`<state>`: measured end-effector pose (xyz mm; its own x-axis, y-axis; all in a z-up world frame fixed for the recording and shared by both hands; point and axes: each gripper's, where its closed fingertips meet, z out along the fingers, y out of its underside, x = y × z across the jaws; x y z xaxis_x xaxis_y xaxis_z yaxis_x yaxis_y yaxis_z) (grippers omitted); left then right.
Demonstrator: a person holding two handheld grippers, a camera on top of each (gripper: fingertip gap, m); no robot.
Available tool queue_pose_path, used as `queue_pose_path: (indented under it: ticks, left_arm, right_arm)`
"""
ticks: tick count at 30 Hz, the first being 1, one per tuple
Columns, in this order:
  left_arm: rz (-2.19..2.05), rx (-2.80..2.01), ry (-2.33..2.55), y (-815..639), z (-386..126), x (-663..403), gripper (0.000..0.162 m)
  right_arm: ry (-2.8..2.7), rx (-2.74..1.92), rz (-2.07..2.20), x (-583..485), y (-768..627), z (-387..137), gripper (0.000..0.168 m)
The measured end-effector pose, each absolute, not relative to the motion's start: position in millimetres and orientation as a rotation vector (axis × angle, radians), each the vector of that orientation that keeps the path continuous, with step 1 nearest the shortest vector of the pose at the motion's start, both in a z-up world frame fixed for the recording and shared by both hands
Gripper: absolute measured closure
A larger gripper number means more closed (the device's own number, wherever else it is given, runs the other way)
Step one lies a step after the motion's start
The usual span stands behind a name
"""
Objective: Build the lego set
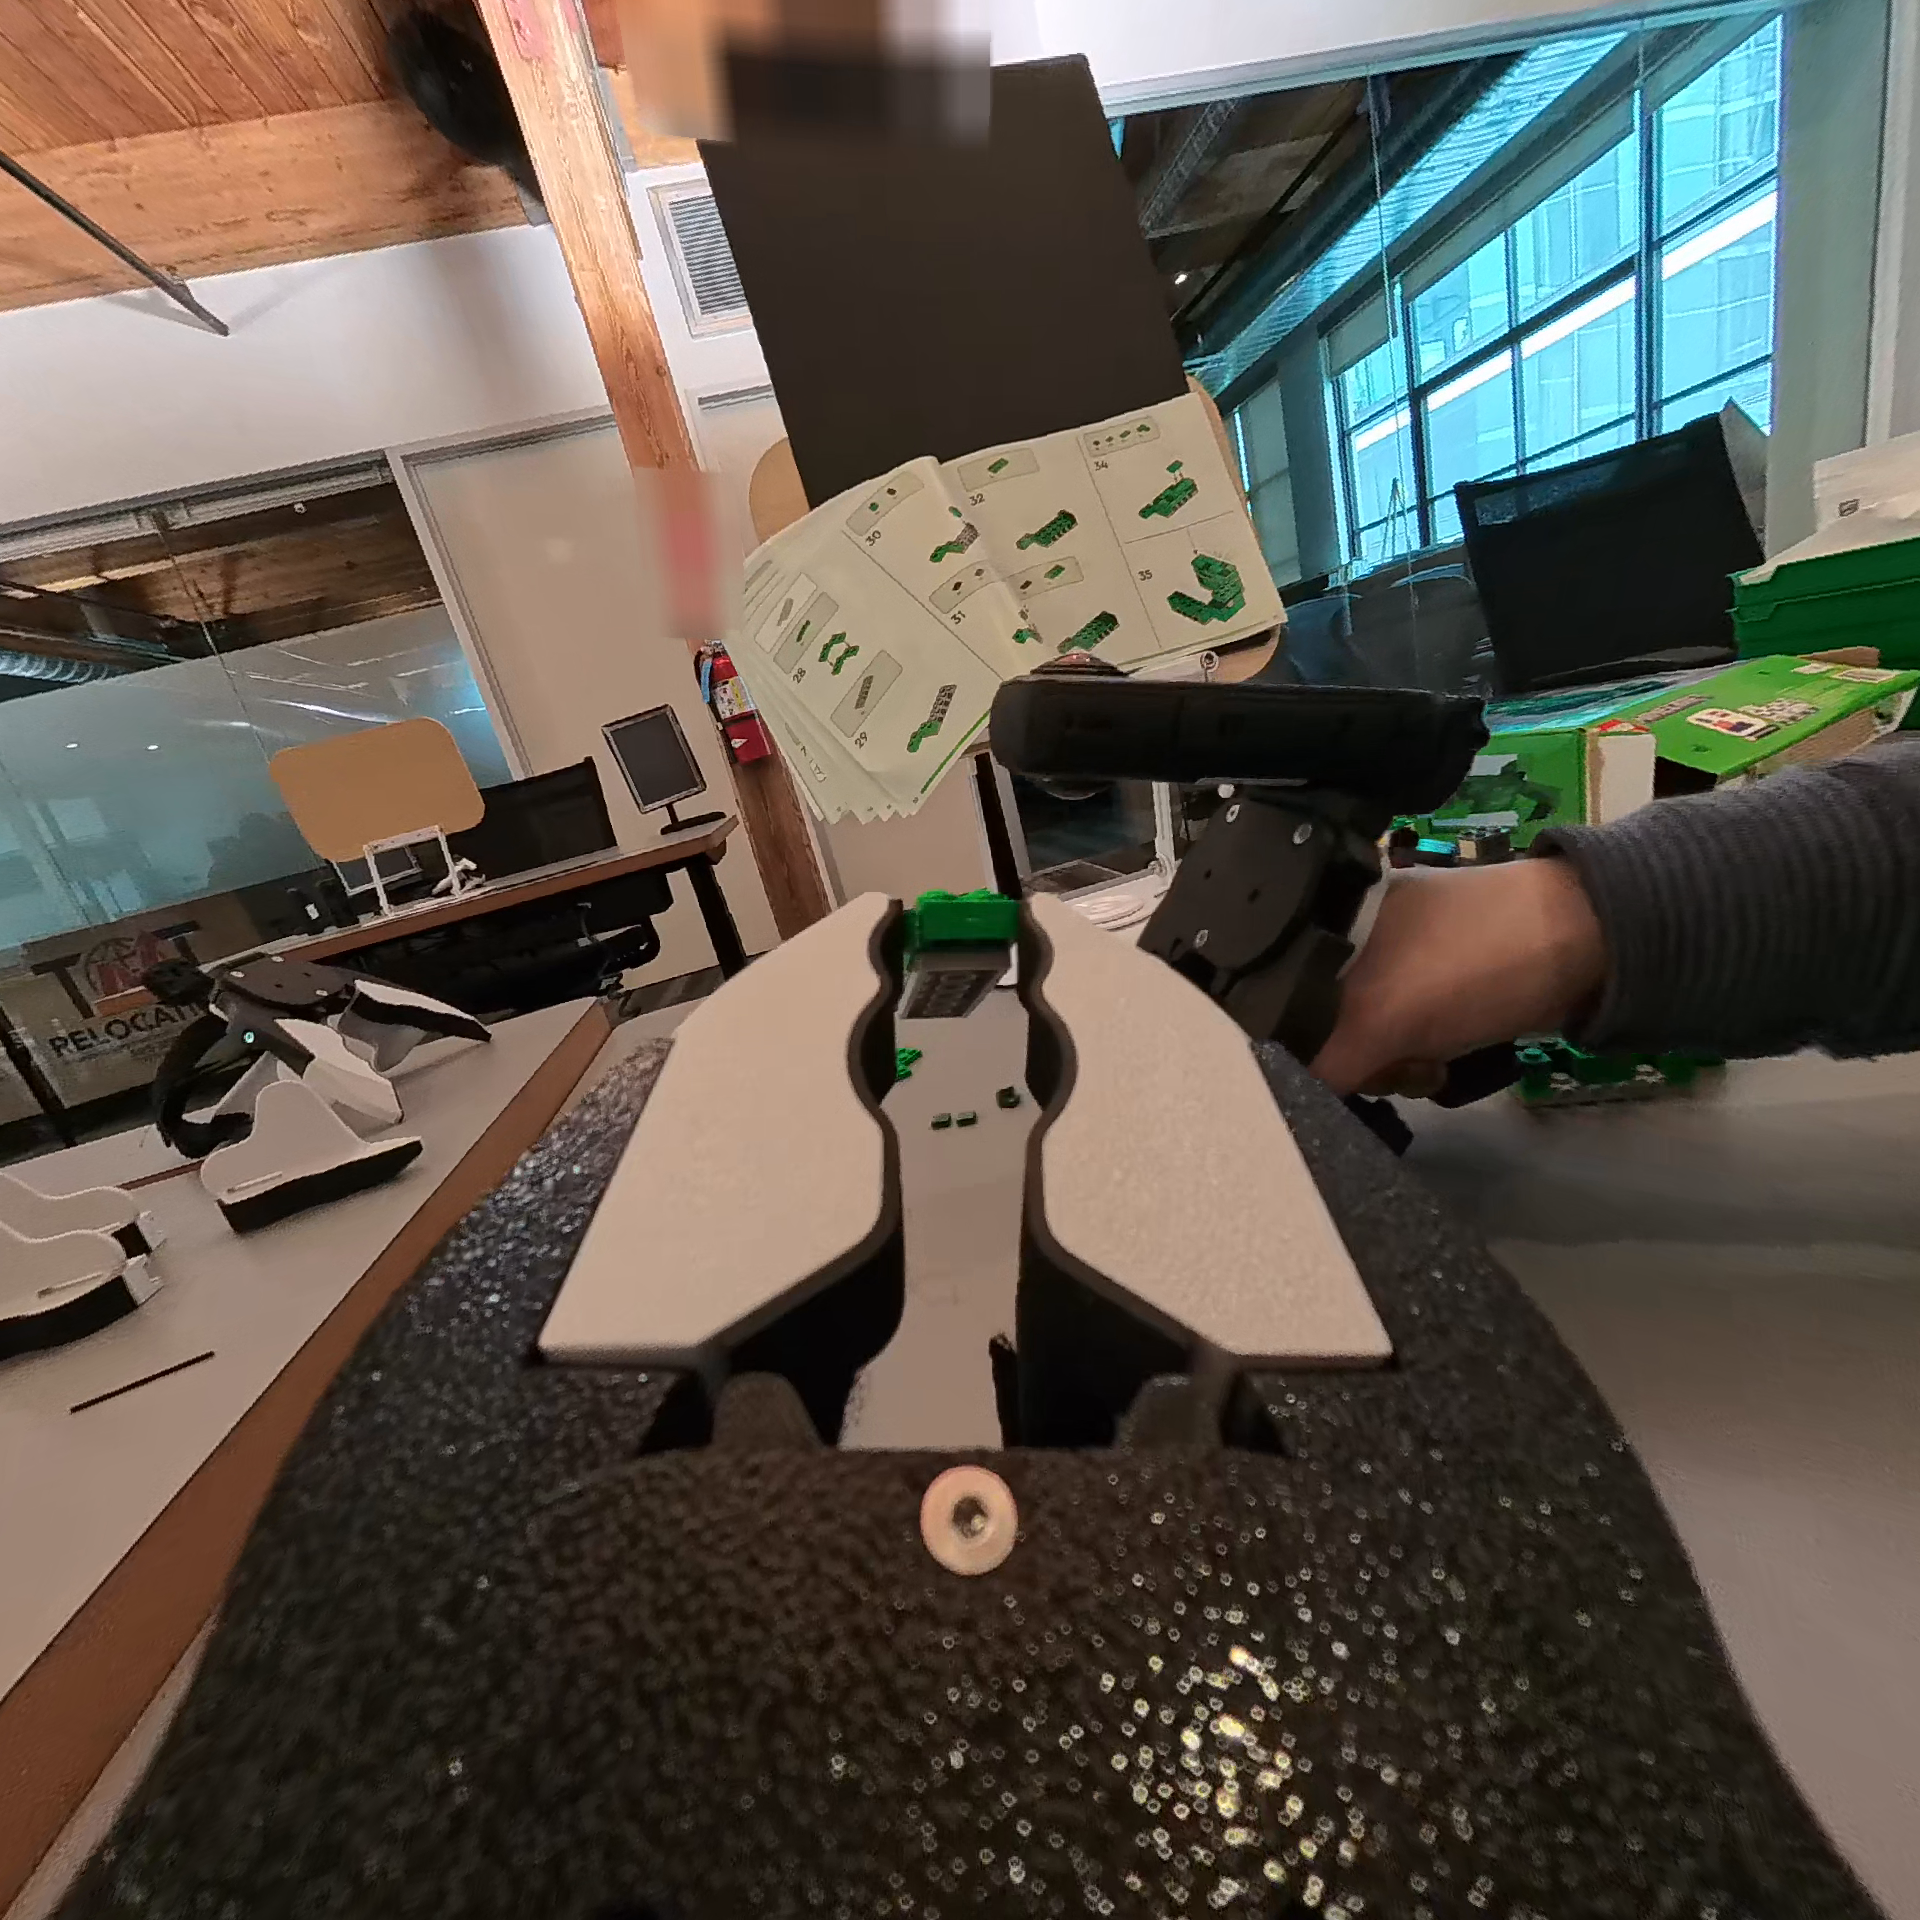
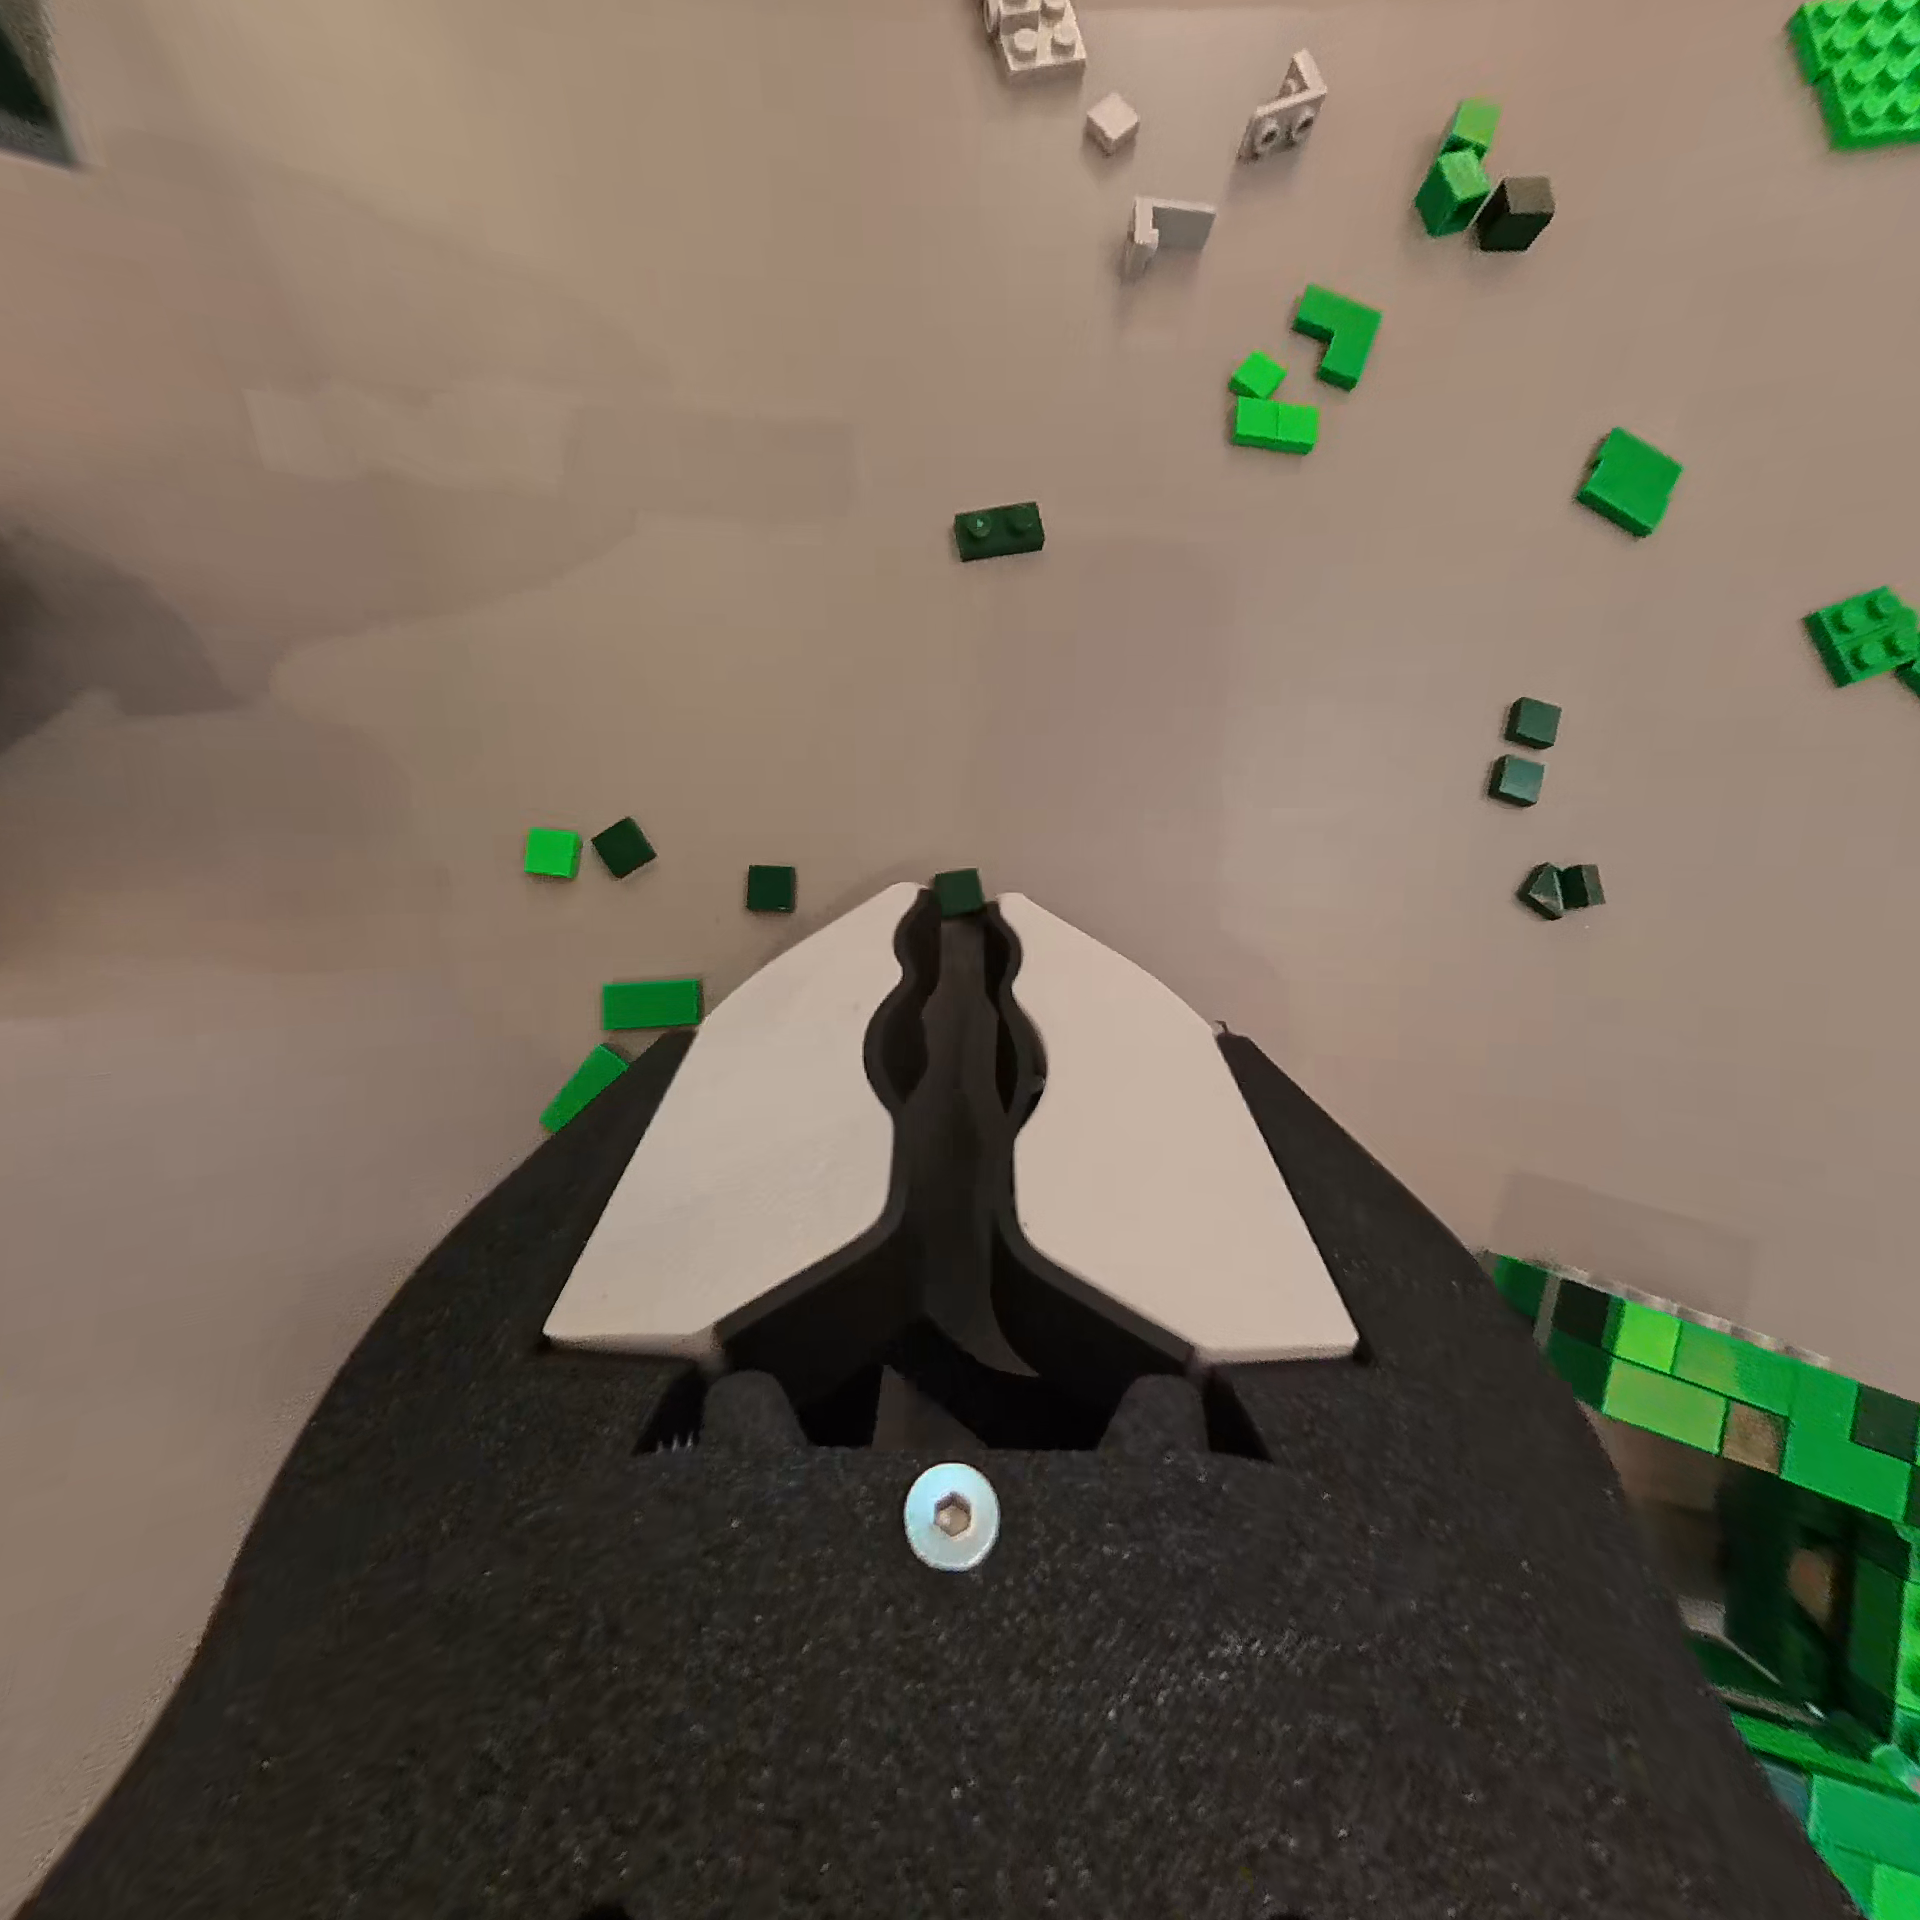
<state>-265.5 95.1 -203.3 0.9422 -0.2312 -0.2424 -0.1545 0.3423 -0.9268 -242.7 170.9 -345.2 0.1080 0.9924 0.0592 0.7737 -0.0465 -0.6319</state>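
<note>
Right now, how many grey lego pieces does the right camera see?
4, all near the top: a studded plate at the edge, a small tile below it, a bracket right of that, another bracket lowest. More may lie beyond the frame.

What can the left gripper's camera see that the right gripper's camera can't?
Only the left wrist view shows the open instruction booklet propped up behind, the green box, a person's hand holding the other gripper, and the left gripper clamped on a small green and black lego assembly.

Only the right wrist view shows the right gripper pinching a dark green tile, and grey pieces lying farther off.

Both show the pale table with small loose green pieces on it.
</note>
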Motion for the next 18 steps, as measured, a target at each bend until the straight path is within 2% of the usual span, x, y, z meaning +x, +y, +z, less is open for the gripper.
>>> queue_pose_path:
  ticks: [8, 18]
  left_arm:
    - [-0.094, -1.193, 0.378, 89, -199, -261, 0.142]
    - [-0.076, -0.988, 0.359, 55, -168, -250, 0.142]
  right_arm:
    - [-1.689, -1.727, 0.577, -241, 167, -335, 0.162]
    - [-1.529, -1.320, 0.934, -221, 104, -191, 0.162]
